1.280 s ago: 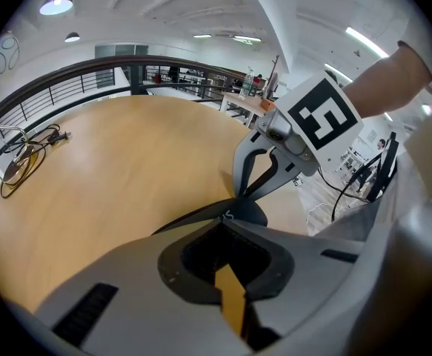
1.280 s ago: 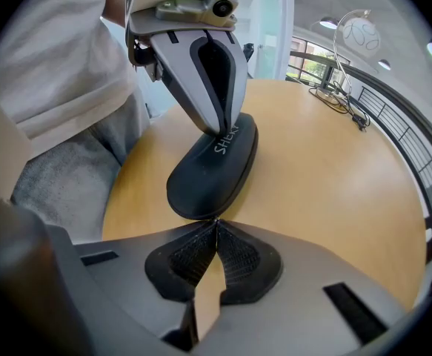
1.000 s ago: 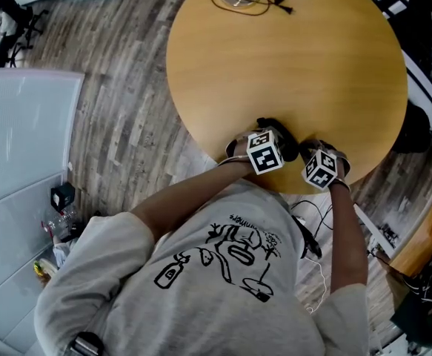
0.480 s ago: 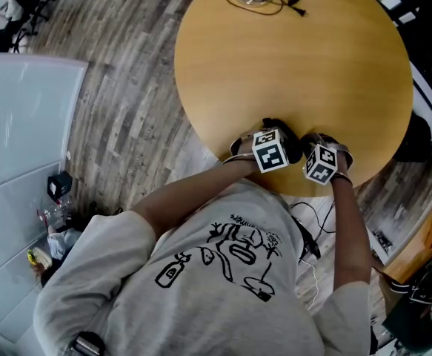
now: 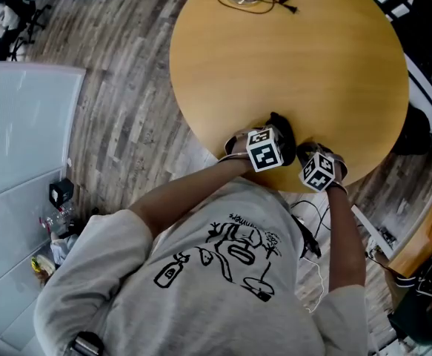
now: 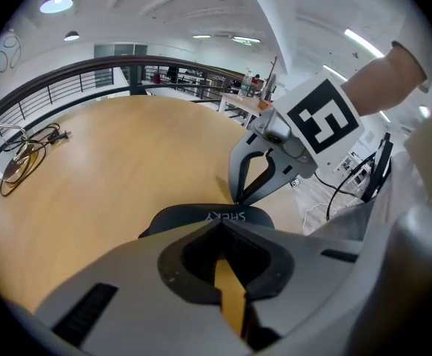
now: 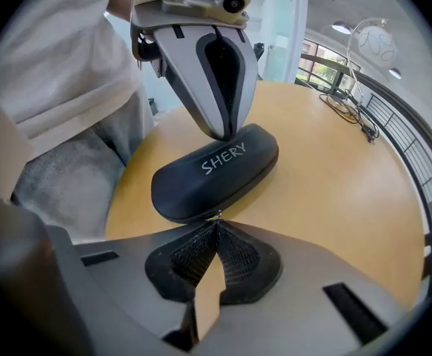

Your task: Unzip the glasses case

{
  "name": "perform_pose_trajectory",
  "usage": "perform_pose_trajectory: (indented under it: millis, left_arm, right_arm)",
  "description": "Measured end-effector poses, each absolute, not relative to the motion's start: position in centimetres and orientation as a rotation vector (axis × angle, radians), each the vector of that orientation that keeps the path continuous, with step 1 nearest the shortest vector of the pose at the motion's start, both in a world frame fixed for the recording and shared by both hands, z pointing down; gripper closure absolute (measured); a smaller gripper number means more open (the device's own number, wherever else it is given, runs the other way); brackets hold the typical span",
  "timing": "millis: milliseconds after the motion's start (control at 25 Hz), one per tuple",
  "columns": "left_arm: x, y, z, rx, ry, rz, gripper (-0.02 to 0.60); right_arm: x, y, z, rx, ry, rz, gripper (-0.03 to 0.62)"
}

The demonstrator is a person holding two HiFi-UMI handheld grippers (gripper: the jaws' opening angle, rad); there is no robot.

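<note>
L gripper (image 6: 219, 225) shut, tips pressing glasses case (image 7: 216, 170); R gripper (image 7: 216, 222) pinches zip pull (image 7: 216, 215) (table (image 5: 312, 65) edge).

Case half hidden, zip pull too small to read
Overhead, only a dark sliver of the glasses case (image 5: 281, 127) shows. The left gripper (image 6: 220, 224) blocks its near half in its own view. Whether the right gripper (image 7: 216, 221) pinches the tiny zip pull (image 7: 216, 215) can't be told.
</note>
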State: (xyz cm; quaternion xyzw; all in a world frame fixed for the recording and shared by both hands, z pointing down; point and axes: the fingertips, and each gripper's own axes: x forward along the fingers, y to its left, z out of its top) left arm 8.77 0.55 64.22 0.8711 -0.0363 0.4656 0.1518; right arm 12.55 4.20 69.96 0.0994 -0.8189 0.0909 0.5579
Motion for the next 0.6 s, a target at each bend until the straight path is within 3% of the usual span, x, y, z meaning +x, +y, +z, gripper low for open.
perform_pose_trajectory:
  millis: [600]
  left_arm:
    - [8.9, 1.3, 64.9, 2.447, -0.062, 1.344, 0.575]
  right_arm:
    - [12.0, 4.2, 69.9, 0.277, -1.931, 0.188, 0.572]
